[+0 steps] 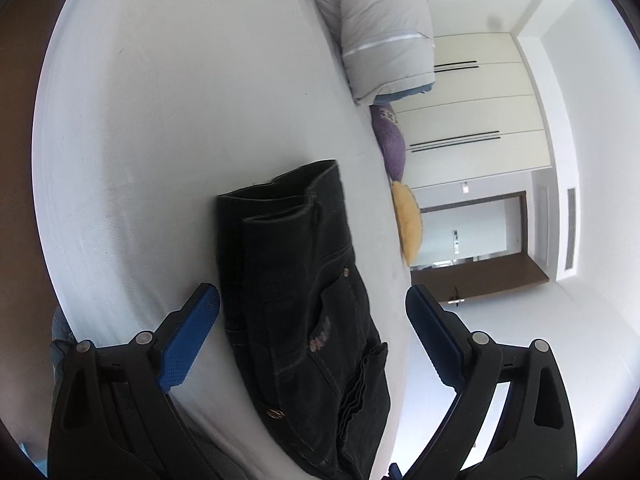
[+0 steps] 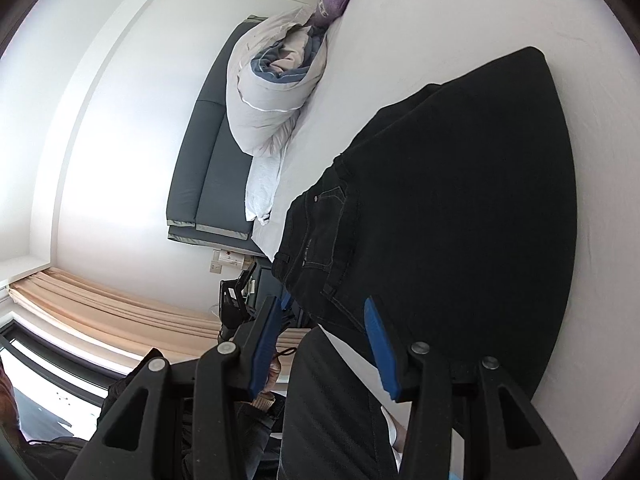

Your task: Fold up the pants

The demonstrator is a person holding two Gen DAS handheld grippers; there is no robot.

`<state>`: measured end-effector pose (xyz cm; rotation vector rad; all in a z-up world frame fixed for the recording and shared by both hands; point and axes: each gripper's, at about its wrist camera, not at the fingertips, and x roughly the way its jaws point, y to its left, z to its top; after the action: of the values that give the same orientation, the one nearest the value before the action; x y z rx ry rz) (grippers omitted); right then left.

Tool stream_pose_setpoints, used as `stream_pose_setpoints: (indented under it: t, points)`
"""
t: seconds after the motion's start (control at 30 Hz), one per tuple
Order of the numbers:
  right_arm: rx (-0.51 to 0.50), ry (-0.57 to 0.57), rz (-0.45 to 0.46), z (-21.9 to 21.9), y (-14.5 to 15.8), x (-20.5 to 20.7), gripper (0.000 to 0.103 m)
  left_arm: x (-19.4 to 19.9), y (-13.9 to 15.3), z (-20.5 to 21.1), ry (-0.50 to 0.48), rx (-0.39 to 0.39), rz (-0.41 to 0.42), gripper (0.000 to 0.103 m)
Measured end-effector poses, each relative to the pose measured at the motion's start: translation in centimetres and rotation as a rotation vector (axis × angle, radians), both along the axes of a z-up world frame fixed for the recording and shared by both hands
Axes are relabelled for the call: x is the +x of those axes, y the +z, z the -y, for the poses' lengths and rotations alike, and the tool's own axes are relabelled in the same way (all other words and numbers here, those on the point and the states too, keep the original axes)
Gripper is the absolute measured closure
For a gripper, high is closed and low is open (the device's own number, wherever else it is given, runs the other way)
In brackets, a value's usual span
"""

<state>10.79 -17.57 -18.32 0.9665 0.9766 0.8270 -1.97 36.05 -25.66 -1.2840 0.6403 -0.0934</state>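
Observation:
Black jeans (image 1: pixel 296 280) lie folded in a thick stack on the white bed sheet (image 1: pixel 180 120). My left gripper (image 1: pixel 312 300) is open, its blue pads on either side of the stack near the waistband end, with nothing held. In the right wrist view the same black jeans (image 2: pixel 440 208) spread wide on the bed. My right gripper (image 2: pixel 324 312) is open, its fingers just off the near edge of the jeans at the waistband. The left gripper (image 2: pixel 236 296) shows small and dark beyond the bed edge.
A rolled grey duvet (image 1: pixel 380 28) lies at the head of the bed, also in the right wrist view (image 2: pixel 272 92). A purple cushion (image 1: pixel 392 148) and a yellow cushion (image 1: pixel 408 224) sit at the bed's far edge. A grey headboard (image 2: pixel 216 160), wardrobe doors (image 1: pixel 472 100) and curtains (image 2: pixel 112 308) surround the bed.

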Motion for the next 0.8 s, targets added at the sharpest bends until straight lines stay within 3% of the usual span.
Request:
stream_pose_setpoints:
  t: [0.1,0.23,0.33,0.4,0.43,0.5,0.63,0.77,0.8]
  points:
    - [-0.005,-0.004,-0.005,0.0,-0.1,0.0,0.055,-0.9,-2.0,-1.2,0.041,-0.063,0.010,0.009]
    - [-0.008,0.008,-0.006,-0.3,-0.1,0.2,0.055,0.1,-1.7,-1.2,0.011,-0.027,0.011,0.014]
    - [-0.004,0.006,-0.007,-0.4,-0.2,0.5,0.055,1.2,-1.8,-1.1,-0.022,-0.028,-0.002,0.030]
    - [-0.002,0.008,-0.005,-0.5,-0.2,0.8,0.055,1.6,-2.4,-1.1,-0.037,-0.037,-0.015,0.048]
    - [-0.001,0.009,-0.004,-0.5,-0.2,0.9,0.055,1.8,-3.0,-1.3,-0.037,-0.052,-0.033,0.067]
    - [0.000,0.009,-0.004,-0.6,-0.2,1.1,0.055,1.7,-4.0,-1.6,-0.028,-0.095,-0.025,0.070]
    - [-0.027,0.004,-0.023,-1.0,-0.6,2.0,0.055,1.9,-4.1,-1.5,-0.018,-0.087,-0.034,0.075]
    - [-0.130,0.003,-0.082,-1.8,-2.0,3.1,0.055,2.1,-3.4,-1.2,0.012,-0.075,-0.048,0.082]
    - [-0.159,0.005,-0.112,-2.1,-2.7,3.3,0.060,2.1,-3.0,-1.1,0.016,-0.065,-0.048,0.083]
